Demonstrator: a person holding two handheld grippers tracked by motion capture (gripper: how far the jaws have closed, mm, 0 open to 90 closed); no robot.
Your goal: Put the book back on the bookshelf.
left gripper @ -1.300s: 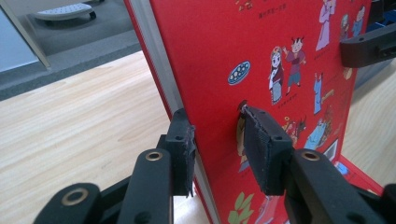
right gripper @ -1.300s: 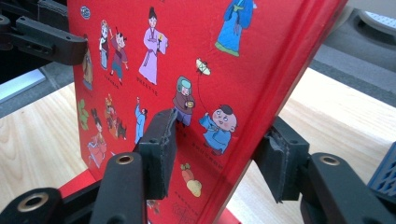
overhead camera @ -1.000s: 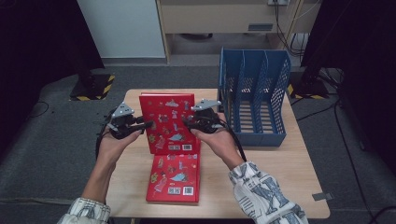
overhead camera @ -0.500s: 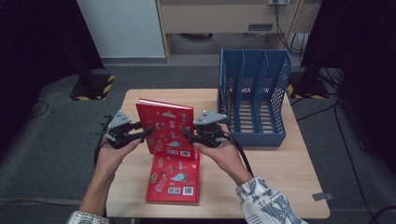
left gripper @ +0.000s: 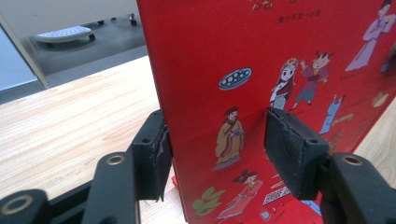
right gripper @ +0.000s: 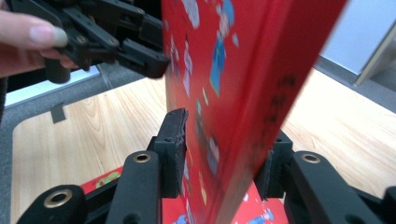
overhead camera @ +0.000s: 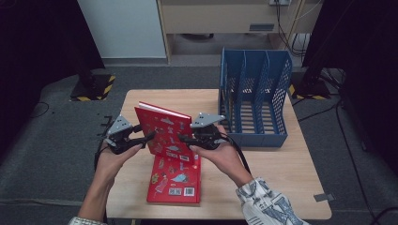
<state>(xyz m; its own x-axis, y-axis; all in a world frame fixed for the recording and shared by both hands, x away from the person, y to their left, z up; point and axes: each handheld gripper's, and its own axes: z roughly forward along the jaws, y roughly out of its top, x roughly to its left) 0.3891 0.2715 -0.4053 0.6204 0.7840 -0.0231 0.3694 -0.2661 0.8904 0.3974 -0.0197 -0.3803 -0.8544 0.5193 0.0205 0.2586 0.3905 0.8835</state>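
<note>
Red picture book (overhead camera: pixel 165 131) with cartoon figures, raised on edge, tilted, above second red book (overhead camera: pixel 174 180) flat on table

No text can be read anywhere. The lifted red book (left gripper: pixel 280 70) bears small gold characters at its top, too blurred to make out. The flat red book (overhead camera: pixel 176 180) carries a QR-like square, unreadable.

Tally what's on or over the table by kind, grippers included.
Red books: 2, one held upright, one flat
Blue file rack: 1
Grippers: 2, left and right
Total: 5
</note>
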